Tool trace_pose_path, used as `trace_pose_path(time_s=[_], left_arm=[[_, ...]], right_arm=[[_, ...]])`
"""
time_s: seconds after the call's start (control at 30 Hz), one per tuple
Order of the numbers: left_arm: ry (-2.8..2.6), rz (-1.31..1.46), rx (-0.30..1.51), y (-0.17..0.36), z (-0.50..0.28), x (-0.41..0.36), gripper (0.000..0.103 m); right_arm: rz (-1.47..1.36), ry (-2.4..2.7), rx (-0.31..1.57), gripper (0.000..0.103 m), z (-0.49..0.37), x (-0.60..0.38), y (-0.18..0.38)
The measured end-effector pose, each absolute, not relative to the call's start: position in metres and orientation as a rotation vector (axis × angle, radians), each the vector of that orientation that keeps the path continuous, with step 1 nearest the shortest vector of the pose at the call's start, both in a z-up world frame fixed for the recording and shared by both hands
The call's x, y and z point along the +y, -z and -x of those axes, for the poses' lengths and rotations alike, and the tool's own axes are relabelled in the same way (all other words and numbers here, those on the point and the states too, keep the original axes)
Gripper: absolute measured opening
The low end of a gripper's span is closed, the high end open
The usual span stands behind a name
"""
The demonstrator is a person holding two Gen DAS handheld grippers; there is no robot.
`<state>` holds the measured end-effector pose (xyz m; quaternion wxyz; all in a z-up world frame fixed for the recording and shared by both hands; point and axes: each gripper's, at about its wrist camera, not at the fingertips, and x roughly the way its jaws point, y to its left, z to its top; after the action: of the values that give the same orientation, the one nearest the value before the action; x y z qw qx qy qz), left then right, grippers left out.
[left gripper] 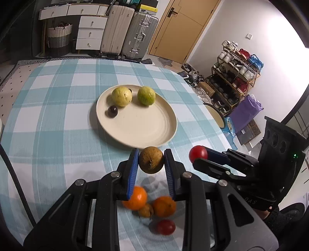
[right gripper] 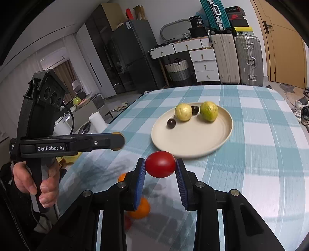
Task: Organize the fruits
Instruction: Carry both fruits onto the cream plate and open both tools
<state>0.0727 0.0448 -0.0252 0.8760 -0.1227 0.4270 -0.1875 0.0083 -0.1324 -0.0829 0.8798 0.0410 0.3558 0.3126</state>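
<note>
**Fruits held above the checked cloth, plate beyond**

Fruits are divided among three places. On the cream plate lie a yellow-green guava, a greener guava and a dark round fruit near the left rim; the right wrist view shows a second dark fruit between the two guavas. The plate stands on a table covered by a blue-and-white checked cloth.

The left gripper pinches a brown, rough-skinned round fruit between its blue pads, clear of the cloth and just short of the plate's near rim. The right gripper pinches a red tomato-like fruit in the same way, likewise raised before the plate.

Below the left gripper, on the cloth, remain two oranges, a small brown fruit touching both, and a red fruit nearest the viewer; all are motion-blurred.

Legible writing: "GenRobot.AI" in white on the side of the left gripper's body, which a bare hand grips by the handle. A box stacked on the furniture beyond the table bears a red Nike swoosh.
</note>
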Motion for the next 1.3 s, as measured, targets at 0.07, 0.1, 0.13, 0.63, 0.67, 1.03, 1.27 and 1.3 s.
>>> trace_pose_path(time_s=[0.07,0.1,0.13,0.63,0.67,1.03,1.27,1.3], left_arm=[[0.397,0.254,0.89,0.025,-0.082,0.042,0.024],[0.403,0.256,0.887,0.025,-0.087,0.041,0.024],[0.406,0.258,0.887,0.026,-0.091,0.04,0.024],[0.396,0.278,0.915,0.039,-0.172,0.028,0.024],[0.4,0.284,0.915,0.04,-0.177,0.029,0.024],[0.394,0.269,0.944,0.059,-0.233,0.011,0.024],[0.395,0.283,0.956,0.075,-0.254,0.004,0.024],[0.39,0.28,0.955,0.076,-0.254,0.004,0.024]], right_arm=[[-0.091,-0.652,0.741,0.032,-0.018,-0.131,0.081],[-0.091,-0.65,0.741,0.032,-0.022,-0.131,0.081],[-0.094,-0.646,0.742,0.032,-0.027,-0.131,0.081],[-0.168,-0.547,0.773,0.032,-0.098,-0.148,0.086],[-0.175,-0.539,0.78,0.032,-0.103,-0.15,0.087],[-0.145,-0.489,0.801,0.032,-0.144,-0.147,0.099],[-0.162,-0.465,0.818,0.032,-0.162,-0.148,0.112],[-0.163,-0.467,0.816,0.032,-0.163,-0.148,0.113]])
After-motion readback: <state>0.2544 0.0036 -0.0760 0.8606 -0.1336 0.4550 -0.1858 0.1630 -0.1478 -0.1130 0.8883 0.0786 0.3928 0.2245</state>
